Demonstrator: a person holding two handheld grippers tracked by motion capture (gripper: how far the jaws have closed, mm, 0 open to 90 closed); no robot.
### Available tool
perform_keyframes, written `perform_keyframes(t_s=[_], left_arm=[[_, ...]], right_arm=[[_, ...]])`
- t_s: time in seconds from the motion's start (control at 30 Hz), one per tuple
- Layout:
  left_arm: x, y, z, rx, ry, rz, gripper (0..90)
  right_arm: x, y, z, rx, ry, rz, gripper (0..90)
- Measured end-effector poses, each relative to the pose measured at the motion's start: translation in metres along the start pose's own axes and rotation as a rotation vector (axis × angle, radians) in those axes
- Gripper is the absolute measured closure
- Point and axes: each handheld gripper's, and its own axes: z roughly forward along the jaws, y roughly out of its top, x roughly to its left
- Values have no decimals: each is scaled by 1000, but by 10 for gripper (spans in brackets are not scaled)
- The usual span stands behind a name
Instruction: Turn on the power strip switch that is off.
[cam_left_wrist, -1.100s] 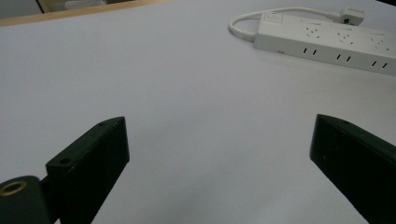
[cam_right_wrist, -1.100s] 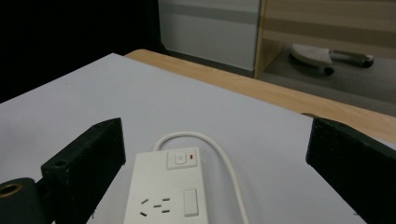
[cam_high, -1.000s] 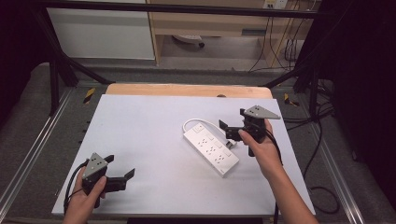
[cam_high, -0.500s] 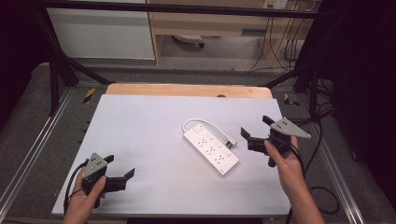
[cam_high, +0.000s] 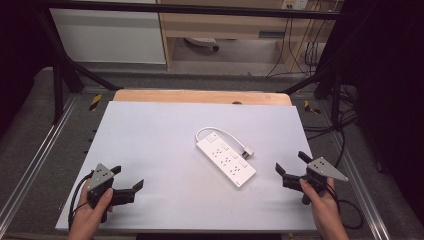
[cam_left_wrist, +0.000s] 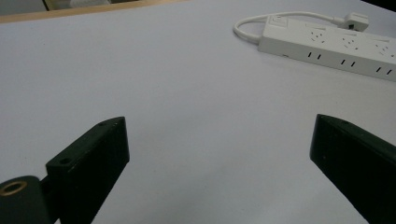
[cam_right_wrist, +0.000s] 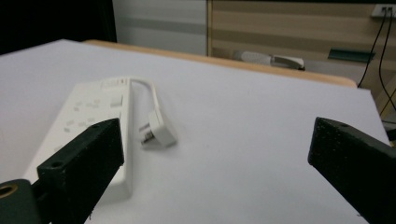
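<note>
A white power strip (cam_high: 226, 160) lies diagonally in the middle of the white table (cam_high: 150, 130), its short cable looped back and its plug (cam_high: 247, 151) resting beside it. My right gripper (cam_high: 290, 161) is open and empty near the table's right front corner, a short way right of the strip. In the right gripper view the strip (cam_right_wrist: 88, 116) and the plug (cam_right_wrist: 159, 130) lie ahead, toward the left jaw. My left gripper (cam_high: 127, 177) is open and empty at the front left. The left gripper view has the strip (cam_left_wrist: 327, 44) far off at the upper right.
A wooden strip (cam_high: 200, 96) runs along the table's far edge. Metal rails (cam_high: 35, 165) flank the table on both sides. Cables (cam_high: 345, 130) hang off to the right, and shelving stands behind the table.
My right gripper has drawn away from the power strip, moving right and toward the front edge, still open. The strip and my left gripper have stayed put.
</note>
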Motion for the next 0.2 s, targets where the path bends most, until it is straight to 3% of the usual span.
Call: perform_keyframes(t_s=[0.2], left_arm=[[0, 0, 0, 1, 1, 1, 47]], right_arm=[[2, -19, 6, 76, 36, -17, 38]])
